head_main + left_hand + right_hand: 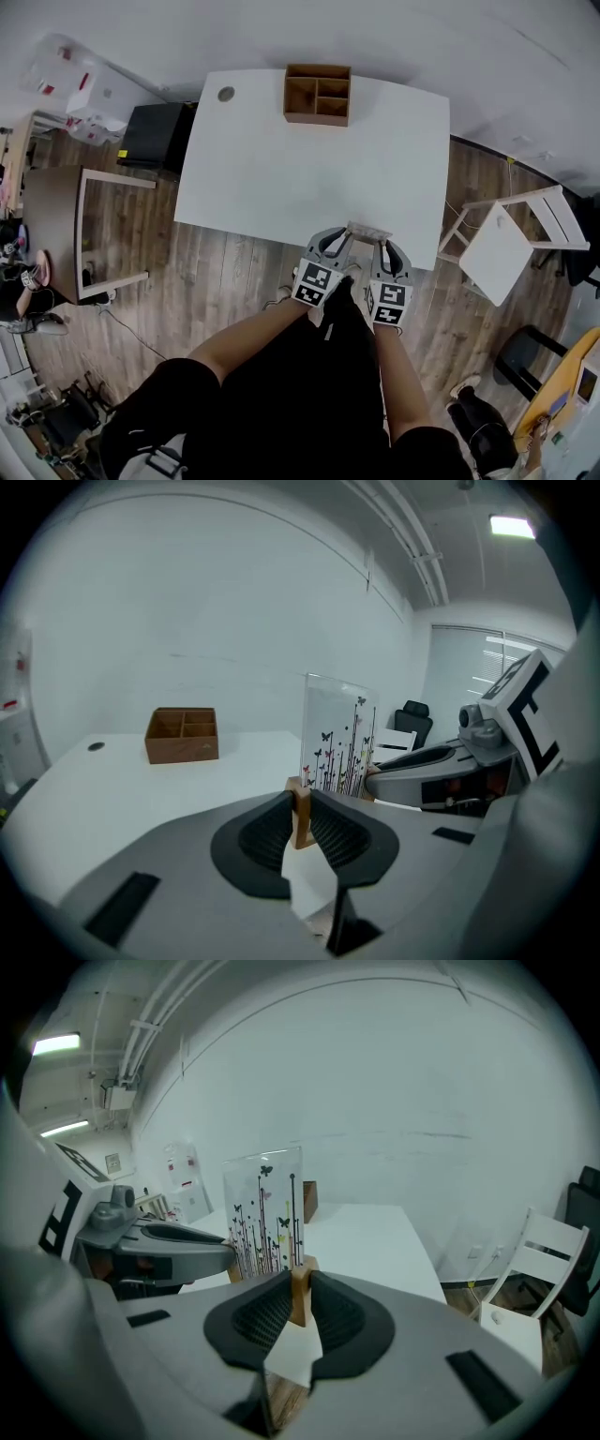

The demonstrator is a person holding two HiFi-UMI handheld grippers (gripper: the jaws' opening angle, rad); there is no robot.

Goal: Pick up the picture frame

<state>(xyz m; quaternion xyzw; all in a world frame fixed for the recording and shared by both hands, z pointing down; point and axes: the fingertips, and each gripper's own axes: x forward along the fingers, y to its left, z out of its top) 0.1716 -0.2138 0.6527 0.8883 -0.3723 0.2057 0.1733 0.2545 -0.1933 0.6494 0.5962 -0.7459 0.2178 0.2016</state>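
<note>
In the head view the frame shows only as a thin strip at 5 o'clock on the surface, its print too small to tell. The left gripper and right gripper each hide much of its wooden foot.

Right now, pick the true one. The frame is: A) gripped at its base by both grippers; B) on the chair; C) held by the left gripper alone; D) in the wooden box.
A: the left gripper and the right gripper each clamp the frame at its base.
</note>
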